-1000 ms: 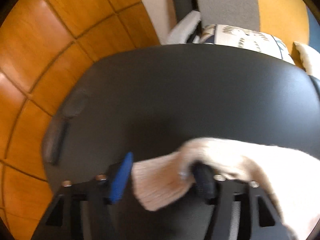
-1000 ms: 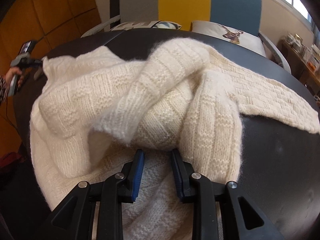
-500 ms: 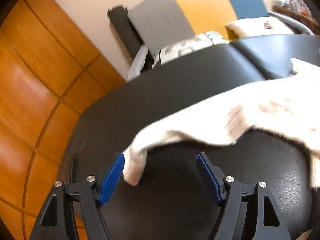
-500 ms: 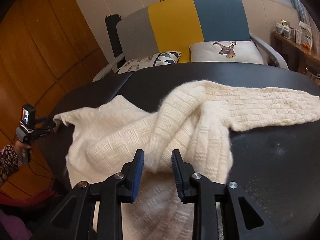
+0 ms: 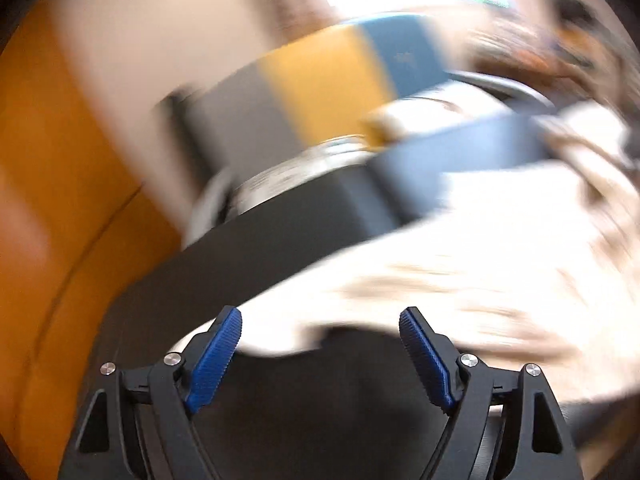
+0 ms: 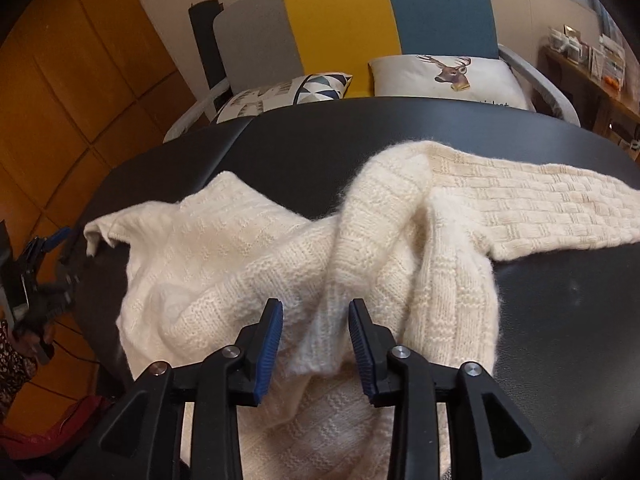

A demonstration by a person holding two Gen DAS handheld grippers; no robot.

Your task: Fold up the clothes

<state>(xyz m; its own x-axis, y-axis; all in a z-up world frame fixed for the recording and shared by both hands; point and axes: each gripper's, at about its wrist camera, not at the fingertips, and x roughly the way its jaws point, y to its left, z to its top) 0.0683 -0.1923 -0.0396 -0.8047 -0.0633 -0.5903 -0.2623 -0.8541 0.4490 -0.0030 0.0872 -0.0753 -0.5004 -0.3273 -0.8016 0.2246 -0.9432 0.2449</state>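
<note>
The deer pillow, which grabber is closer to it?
Probably the right. The right gripper faces the deer pillow across the sweater and table. The left gripper sits off the table's far left corner.

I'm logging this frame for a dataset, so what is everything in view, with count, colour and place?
Knit sweater: one, cream, spread crumpled across the table.
Table: one, black, under the sweater.
Armchair: one, grey, yellow and blue, behind the table.
Deer cushion: one, white, on the armchair seat.
Triangle-pattern cushion: one, white and blue, beside it.
Wall panels: orange wood, at left.
Left gripper: blue pads, open, at the sweater's edge.
Right gripper: blue pads, open around a sweater fold.
</note>
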